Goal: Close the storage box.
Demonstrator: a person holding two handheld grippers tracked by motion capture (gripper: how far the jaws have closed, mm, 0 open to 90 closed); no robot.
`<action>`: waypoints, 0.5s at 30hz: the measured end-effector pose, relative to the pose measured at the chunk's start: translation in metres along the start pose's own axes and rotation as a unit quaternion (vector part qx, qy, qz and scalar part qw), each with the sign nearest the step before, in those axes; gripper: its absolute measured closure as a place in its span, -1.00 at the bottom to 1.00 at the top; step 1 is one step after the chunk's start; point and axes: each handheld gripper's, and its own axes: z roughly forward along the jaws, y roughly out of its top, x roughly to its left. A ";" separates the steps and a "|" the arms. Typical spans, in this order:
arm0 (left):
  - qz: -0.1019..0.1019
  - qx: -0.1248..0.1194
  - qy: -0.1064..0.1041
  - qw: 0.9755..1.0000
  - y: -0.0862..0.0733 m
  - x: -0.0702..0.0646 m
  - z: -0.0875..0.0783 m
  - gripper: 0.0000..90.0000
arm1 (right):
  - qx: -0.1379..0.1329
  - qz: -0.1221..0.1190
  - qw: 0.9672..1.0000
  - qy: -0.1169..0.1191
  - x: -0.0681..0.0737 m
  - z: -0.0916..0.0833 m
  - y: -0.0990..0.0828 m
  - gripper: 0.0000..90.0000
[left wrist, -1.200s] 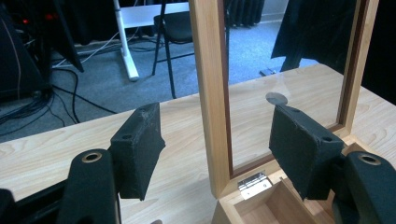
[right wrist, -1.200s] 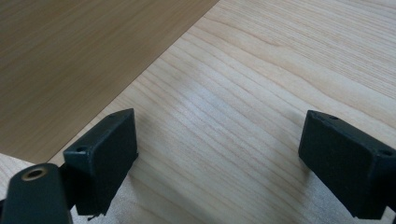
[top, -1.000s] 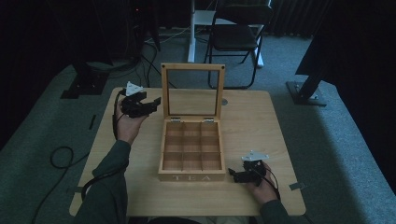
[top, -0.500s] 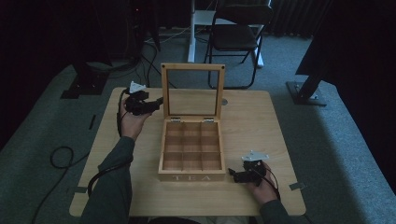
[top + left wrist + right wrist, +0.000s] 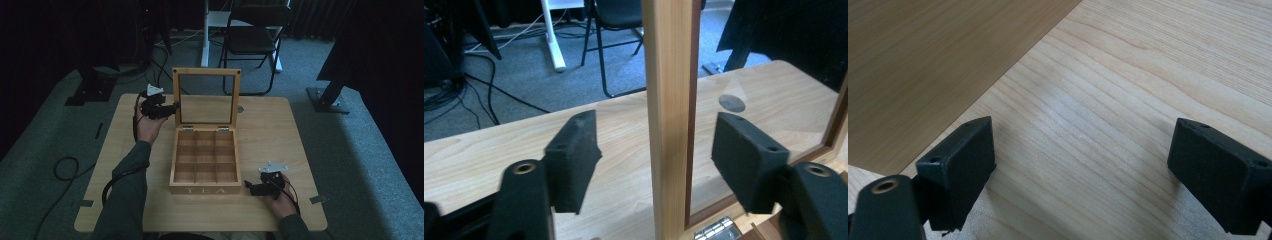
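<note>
Square wooden tea box [image 5: 205, 162], glass-paned lid [image 5: 206, 102]

One tea box [image 5: 205, 165] with apparently nine compartments, two hand-held grippers, one chair [image 5: 252, 37]

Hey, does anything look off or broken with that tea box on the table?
Nothing stands out. The tea box sits square on the table, its lid upright, compartments empty, with no damage visible.

A wooden table [image 5: 280, 135] bears an open tea box [image 5: 205, 165]
</note>
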 end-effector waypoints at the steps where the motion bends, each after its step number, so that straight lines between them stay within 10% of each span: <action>1: 0.001 0.003 0.000 1.000 0.001 -0.001 0.001 -0.10 | 0.000 0.000 1.000 0.000 0.000 0.000 0.000 -0.75; 15: -0.018 -0.002 -0.014 1.000 0.014 -0.006 0.021 0.14 | 0.000 0.001 1.000 -0.001 0.000 0.000 0.000 -0.75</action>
